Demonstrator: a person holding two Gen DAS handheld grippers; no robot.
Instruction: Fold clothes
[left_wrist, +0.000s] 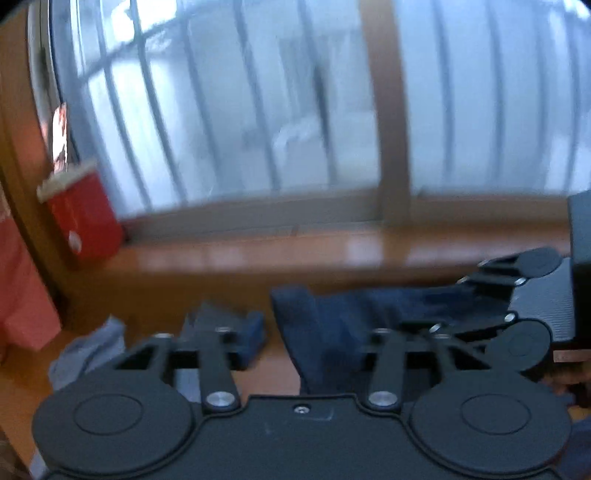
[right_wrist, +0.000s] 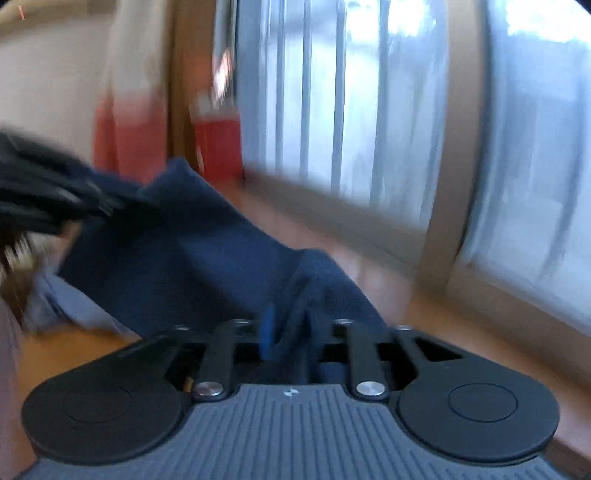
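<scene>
My right gripper (right_wrist: 291, 339) pinches the navy garment (right_wrist: 192, 254), bunched mid-frame; my left gripper (left_wrist: 303, 347) stands spread, empty. Folding looks barely begun: the grey garment (left_wrist: 88, 350), lower left, waits crumpled.

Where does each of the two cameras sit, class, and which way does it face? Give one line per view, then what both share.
Left wrist: sits on the left tongs, faces the barred window; shows the right tongs at the right edge.
Right wrist: sits on the right tongs, faces the window's corner; navy cloth lies between its fingers, left tongs blurred at left.
Shared: navy cloth, red box, wooden floor, window.
</scene>
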